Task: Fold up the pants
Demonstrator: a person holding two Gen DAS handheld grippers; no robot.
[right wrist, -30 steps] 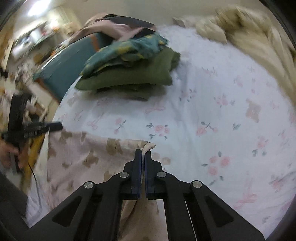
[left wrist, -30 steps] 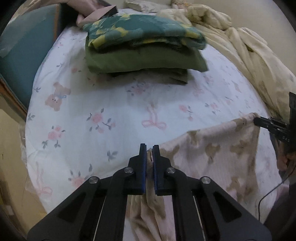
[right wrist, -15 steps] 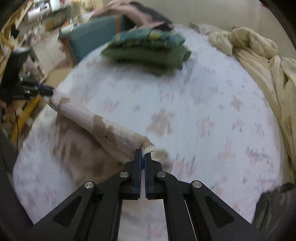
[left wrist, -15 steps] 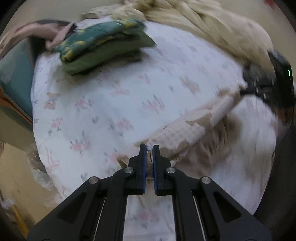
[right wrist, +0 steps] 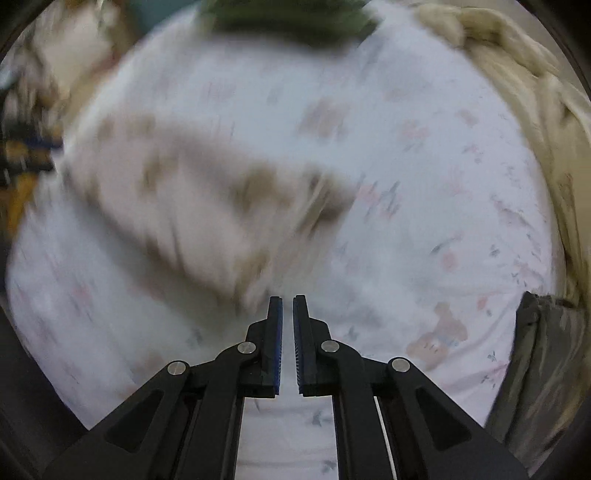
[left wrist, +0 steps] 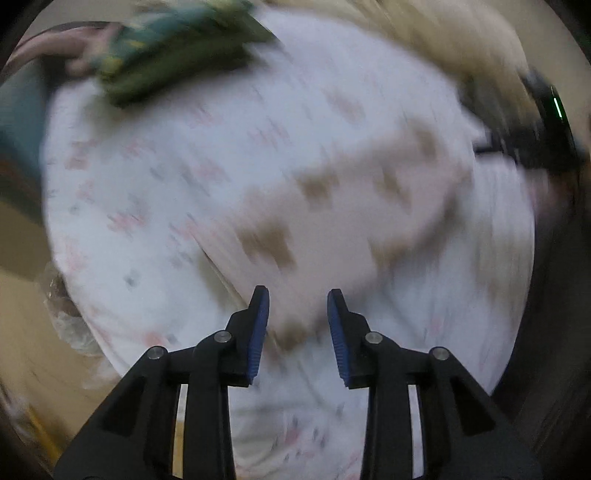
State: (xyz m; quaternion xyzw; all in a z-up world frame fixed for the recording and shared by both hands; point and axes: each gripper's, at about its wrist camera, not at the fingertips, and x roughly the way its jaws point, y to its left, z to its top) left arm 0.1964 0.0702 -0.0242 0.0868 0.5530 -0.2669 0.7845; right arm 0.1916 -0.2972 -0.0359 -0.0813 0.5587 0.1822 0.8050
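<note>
The pale pants with brown bear prints [left wrist: 332, 206] lie in a folded heap on the flowered bed sheet [left wrist: 166, 166], blurred by motion. My left gripper [left wrist: 298, 295] hovers over their near edge. Its jaws are opening, stand apart, and no cloth is pinched between them. In the right wrist view the pants [right wrist: 184, 206] lie ahead and to the left of my right gripper [right wrist: 288, 299]. Its jaws are opening by a narrow gap with nothing between them. The right gripper [left wrist: 517, 147] also shows dark at the pants' far end.
A stack of folded green and patterned clothes [left wrist: 177, 44] [right wrist: 288, 14] sits at the far side of the bed. A cream duvet [right wrist: 517, 74] is bunched along the right. A dark grey cloth [right wrist: 546, 350] lies at the near right edge. The bed drops off at the left [left wrist: 55, 314].
Both grippers carried the pants' edge forward across the bed, folding the cloth over, then let go. The left jaws now stand wide apart and the right jaws show a narrow gap.
</note>
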